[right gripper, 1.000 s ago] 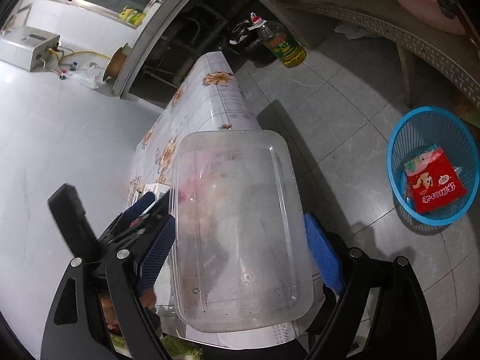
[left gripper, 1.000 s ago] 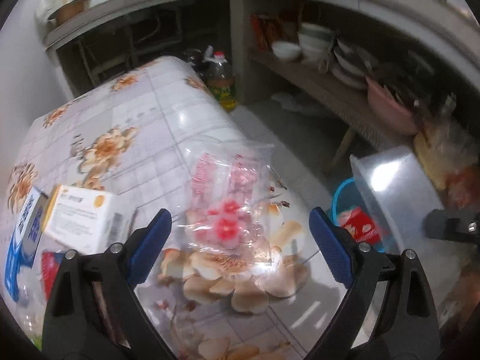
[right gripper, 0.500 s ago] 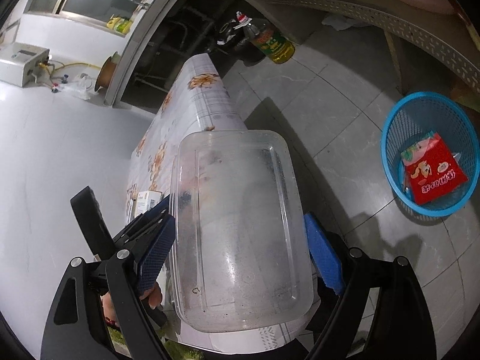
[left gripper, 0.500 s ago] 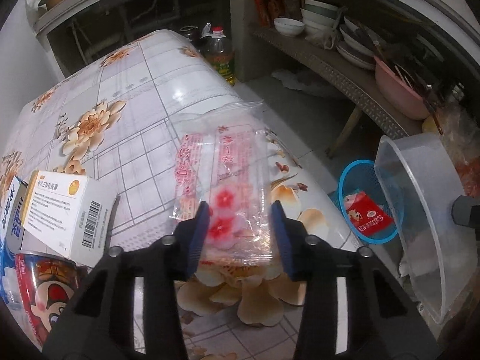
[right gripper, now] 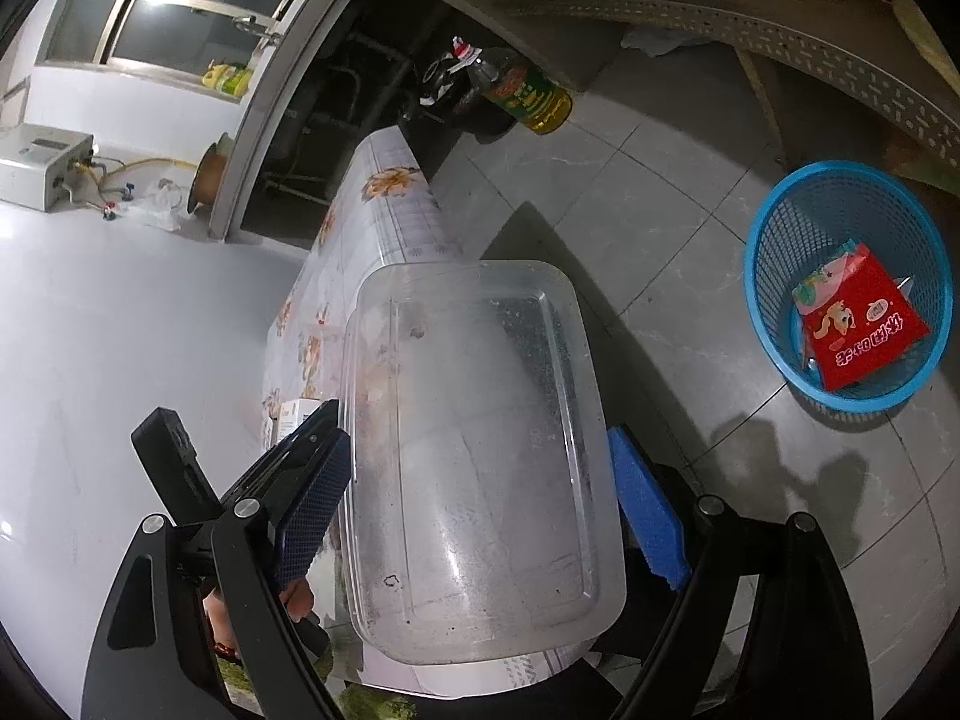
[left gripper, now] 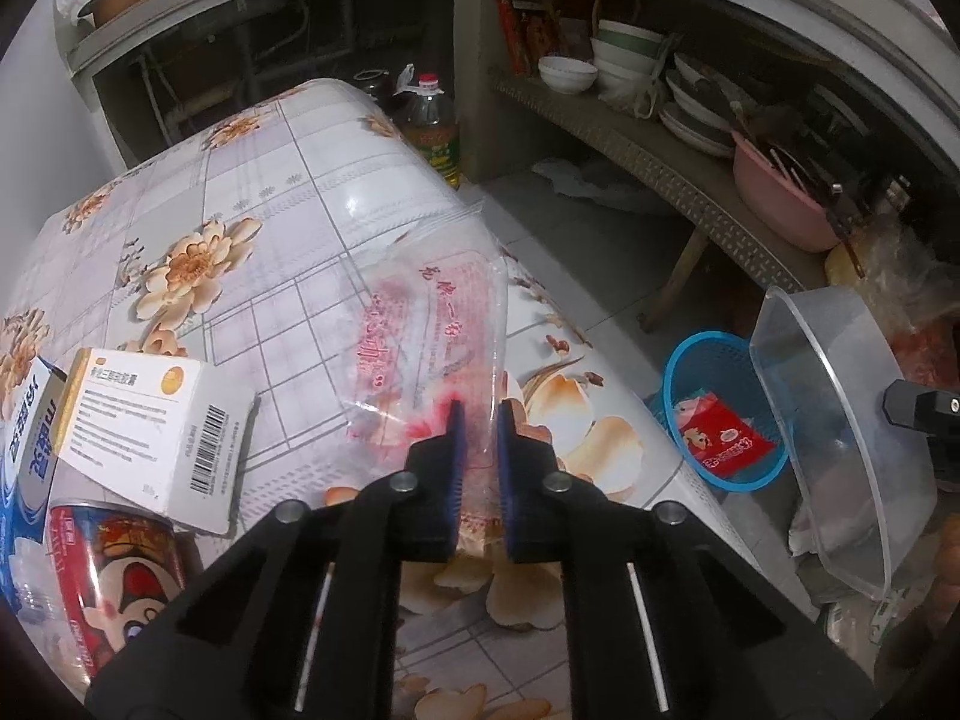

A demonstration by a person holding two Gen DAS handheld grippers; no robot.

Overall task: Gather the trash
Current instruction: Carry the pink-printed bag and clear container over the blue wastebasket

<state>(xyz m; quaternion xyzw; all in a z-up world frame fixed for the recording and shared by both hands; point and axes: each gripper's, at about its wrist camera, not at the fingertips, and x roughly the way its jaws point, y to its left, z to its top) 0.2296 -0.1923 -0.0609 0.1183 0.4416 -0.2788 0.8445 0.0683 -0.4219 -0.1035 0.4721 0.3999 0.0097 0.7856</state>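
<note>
My left gripper (left gripper: 477, 414) is shut on a clear plastic bag with red print (left gripper: 429, 324), lifted a little off the floral table (left gripper: 252, 204). My right gripper (right gripper: 480, 492) is shut on a clear plastic container (right gripper: 474, 444), held beside the table's edge; the container also shows at the right of the left wrist view (left gripper: 840, 420). A blue trash basket (right gripper: 846, 282) stands on the floor with a red snack packet (right gripper: 858, 324) in it; the basket also shows in the left wrist view (left gripper: 714, 408).
On the table's left lie a white medicine box (left gripper: 150, 420), a blue-and-white box (left gripper: 27, 420) and a red can (left gripper: 114, 576). An oil bottle (left gripper: 429, 126) stands on the floor. A shelf (left gripper: 660, 150) holds bowls, plates and a pink basin (left gripper: 780, 192).
My left gripper closed from wide open onto the plastic bag and lifted it. My right gripper kept its hold on the container and barely moved.
</note>
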